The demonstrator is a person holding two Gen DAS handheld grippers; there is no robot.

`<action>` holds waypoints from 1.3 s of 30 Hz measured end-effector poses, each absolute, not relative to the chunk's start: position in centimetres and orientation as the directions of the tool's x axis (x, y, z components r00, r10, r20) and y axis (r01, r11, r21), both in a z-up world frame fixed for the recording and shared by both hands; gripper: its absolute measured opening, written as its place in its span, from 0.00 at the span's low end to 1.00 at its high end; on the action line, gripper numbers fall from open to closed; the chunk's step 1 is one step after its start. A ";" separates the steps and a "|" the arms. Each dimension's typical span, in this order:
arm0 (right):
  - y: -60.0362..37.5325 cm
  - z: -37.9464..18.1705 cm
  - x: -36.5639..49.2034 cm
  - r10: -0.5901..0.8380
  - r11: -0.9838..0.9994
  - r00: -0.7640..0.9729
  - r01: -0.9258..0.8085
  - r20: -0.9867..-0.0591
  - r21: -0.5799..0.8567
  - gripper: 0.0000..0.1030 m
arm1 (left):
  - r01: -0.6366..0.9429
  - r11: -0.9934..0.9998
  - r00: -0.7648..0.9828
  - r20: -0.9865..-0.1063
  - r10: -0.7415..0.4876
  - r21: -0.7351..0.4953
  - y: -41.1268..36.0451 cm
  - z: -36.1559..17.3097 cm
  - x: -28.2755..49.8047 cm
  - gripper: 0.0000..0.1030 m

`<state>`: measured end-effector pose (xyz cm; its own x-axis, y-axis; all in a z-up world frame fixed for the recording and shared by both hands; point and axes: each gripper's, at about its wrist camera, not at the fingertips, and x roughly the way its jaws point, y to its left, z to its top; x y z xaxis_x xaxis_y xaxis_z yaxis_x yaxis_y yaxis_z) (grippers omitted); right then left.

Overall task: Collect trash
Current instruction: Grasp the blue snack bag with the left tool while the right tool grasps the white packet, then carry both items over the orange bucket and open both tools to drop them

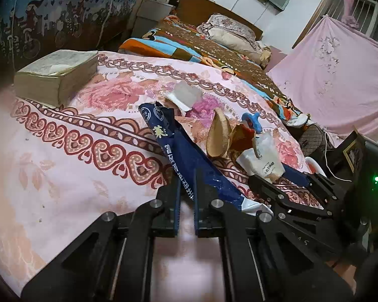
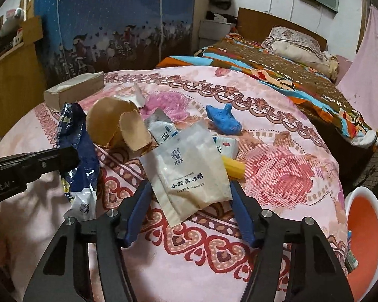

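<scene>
On the left of the bed (image 1: pixel 63 176), the left gripper (image 1: pixel 186 196) has its fingers (image 1: pixel 175 209) clamped on the near end of the dark blue wrapper (image 1: pixel 174 146), which runs away across the pink floral cover. Because the bite is so near the edge, the slick film could slide out as it lifts. To the right, the right gripper (image 2: pixel 189 201) straddles the pale pouch (image 2: pixel 189 171), fingers (image 2: pixel 242 216) partway closed at its side edges; whether they press it yet is hard to tell. Closing flat on a limp pouch may buckle it or snag the cover beneath. Both grippers angle steeply down, side by side. An orange basin (image 2: pixel 365 239) waits far right.
</scene>
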<state>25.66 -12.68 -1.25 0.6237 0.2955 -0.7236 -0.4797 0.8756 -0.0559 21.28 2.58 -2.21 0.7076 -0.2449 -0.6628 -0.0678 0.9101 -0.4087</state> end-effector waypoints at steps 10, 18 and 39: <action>-13.5 -1.0 25.7 0.323 0.880 0.625 -0.474 -0.711 -0.017 0.39 | -0.012 0.921 0.770 -0.591 -0.240 -0.389 2.1 -1.1 19.6 0.00; -13.1 -1.5 25.5 0.342 0.860 0.589 -0.510 -0.732 -0.009 0.51 | 0.009 0.939 0.783 -0.582 -0.220 -0.343 1.5 -0.6 19.1 0.00; -14.8 0.6 23.0 0.375 0.880 0.718 -0.475 -0.587 -0.019 0.30 | 0.041 0.963 0.864 -0.475 -0.168 -0.265 -0.1 1.3 16.7 0.00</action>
